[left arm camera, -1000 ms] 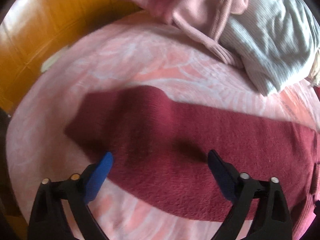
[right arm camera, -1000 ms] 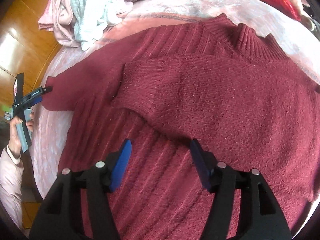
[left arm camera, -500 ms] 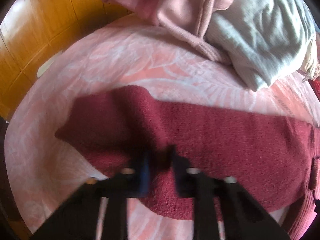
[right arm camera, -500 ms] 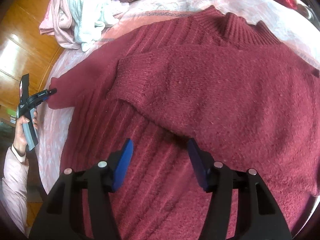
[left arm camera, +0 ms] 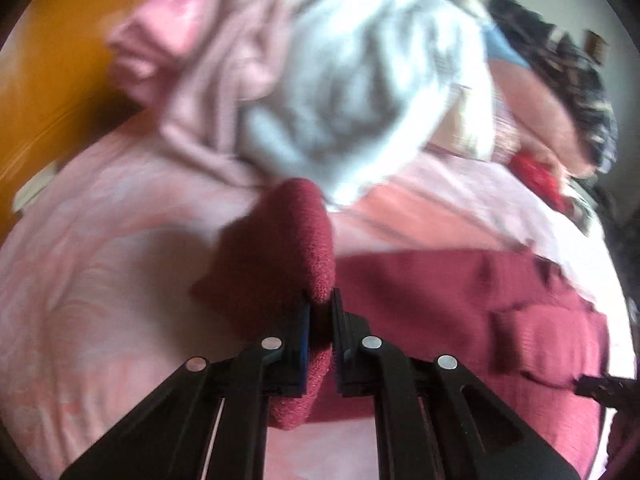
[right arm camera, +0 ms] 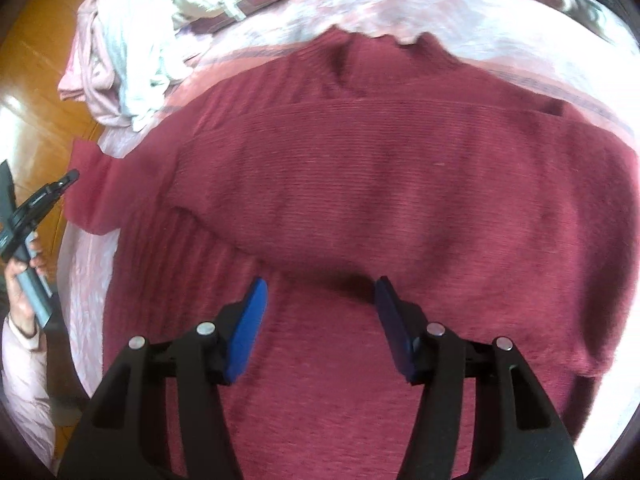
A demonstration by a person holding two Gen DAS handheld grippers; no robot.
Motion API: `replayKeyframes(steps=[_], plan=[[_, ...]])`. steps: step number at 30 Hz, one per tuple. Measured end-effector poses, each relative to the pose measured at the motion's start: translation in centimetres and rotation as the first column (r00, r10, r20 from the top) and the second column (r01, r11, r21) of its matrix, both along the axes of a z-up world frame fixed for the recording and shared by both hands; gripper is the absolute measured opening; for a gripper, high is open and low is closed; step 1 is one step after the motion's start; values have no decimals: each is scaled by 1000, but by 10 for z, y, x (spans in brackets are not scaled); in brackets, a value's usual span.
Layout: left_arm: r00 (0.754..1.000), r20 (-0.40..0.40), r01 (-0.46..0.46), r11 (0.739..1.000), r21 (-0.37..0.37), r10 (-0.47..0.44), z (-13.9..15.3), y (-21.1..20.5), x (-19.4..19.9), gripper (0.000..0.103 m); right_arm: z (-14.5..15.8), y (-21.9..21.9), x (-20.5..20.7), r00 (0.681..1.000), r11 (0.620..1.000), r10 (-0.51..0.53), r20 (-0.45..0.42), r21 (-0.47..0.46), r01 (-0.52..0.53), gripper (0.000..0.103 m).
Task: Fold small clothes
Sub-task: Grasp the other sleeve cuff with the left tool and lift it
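Right now your left gripper has its jaws clamped on the end of the sweater's sleeve, and the knit bunches up between the blue pads, lifted off the bed. Your right gripper has its jaws standing open with nothing between them, poised just over the body of the sweater.

That dark red sweater lies spread flat on the pink bedspread, collar toward the far edge. One sleeve already lies folded across the chest. The other sleeve, the one you hold, is not yet laid over, and the body has not been folded at all, so I judge the job to be in its early part. A heap of other clothes near the bed's corner looks unfolded too.

Your left hand grips the tool's handle beside the bed's edge, tool angled down at the cloth. The right tool points steeply downward at the sweater.
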State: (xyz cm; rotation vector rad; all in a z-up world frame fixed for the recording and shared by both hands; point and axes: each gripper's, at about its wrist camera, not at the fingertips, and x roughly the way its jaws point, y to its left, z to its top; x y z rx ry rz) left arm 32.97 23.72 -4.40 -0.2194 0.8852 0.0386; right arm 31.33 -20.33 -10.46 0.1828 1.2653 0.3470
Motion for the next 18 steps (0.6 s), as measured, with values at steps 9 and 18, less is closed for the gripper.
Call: replayKeyframes(steps=[9, 18], plan=[[967, 16, 254, 966, -38, -254, 1, -136, -4, 9, 3, -43, -6, 999, 999, -54, 6, 7, 54, 56], [923, 13, 383, 920, -84, -384, -7, -240, -3, 9, 5, -71, -12, 997, 997, -79, 13, 19, 79, 56]])
